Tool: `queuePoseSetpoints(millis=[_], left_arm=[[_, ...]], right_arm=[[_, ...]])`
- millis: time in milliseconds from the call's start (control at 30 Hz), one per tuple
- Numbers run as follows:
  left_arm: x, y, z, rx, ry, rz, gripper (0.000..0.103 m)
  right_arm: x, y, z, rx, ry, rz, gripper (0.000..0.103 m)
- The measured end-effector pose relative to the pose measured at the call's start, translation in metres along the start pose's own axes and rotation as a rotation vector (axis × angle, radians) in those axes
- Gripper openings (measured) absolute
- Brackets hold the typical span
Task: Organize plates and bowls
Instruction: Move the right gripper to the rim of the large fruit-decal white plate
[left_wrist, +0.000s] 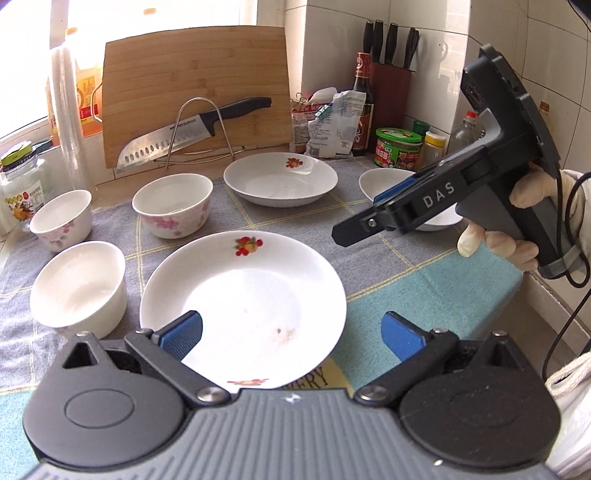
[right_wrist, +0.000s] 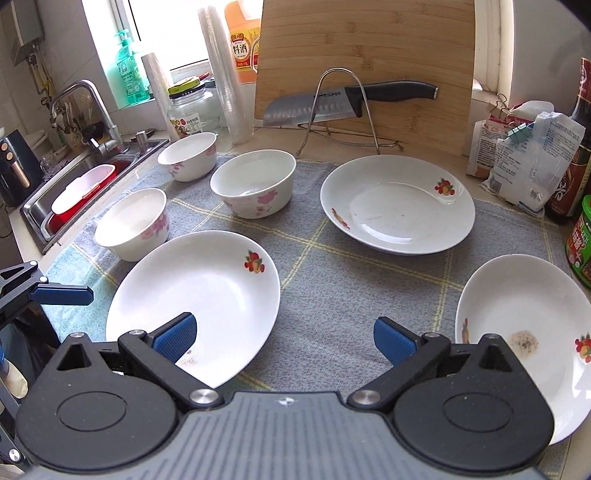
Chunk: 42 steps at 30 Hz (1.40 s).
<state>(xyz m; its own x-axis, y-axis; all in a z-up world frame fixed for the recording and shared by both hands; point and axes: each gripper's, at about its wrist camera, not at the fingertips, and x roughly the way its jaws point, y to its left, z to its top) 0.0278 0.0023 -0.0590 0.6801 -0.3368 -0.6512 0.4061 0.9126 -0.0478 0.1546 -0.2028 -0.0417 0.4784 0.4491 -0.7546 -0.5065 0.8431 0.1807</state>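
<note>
While both grippers hover over the grey cloth, I record the left gripper and right gripper spread wide, gripping nothing. Three plates and three bowls lie separately on it.

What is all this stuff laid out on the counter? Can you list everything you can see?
Plates: three, white with fruit prints, spread on the cloth.
Bowls: three, white with pink flowers, left half of the cloth.
Cloth: one, grey with yellow lines, under the dishes.
Cutting board: one, bamboo, upright at the back.
Knife: one, black handle, on a wire rack against the board.
Sink: one, steel, far left.
Knife block: one, dark red, back corner.
Left gripper: open, over the near plate.
Right gripper: open, above the cloth.
</note>
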Motion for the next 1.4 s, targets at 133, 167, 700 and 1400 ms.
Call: queuePoseSetpoints(millis=[133, 167, 700, 1400], left_arm=[[0.001, 0.013, -0.014, -0.006, 0.032, 0.007, 0.102], [0.003, 0.018, -0.018, -0.006, 0.043, 0.008, 0.102], [0.040, 0.049, -0.054, 0.047, 0.117, -0.012, 0.102], [0.059, 0.059, -0.049, 0.170, 0.040, -0.106, 0.102]], right_arm=[[0.006, 0.010, -0.004, 0.014, 0.014, 0.001, 0.103], [0.008, 0.013, -0.005, 0.015, 0.019, -0.002, 0.103], [0.030, 0.048, -0.018, 0.039, 0.099, -0.041, 0.103], [0.055, 0.045, -0.020, 0.086, 0.142, 0.018, 0.103]])
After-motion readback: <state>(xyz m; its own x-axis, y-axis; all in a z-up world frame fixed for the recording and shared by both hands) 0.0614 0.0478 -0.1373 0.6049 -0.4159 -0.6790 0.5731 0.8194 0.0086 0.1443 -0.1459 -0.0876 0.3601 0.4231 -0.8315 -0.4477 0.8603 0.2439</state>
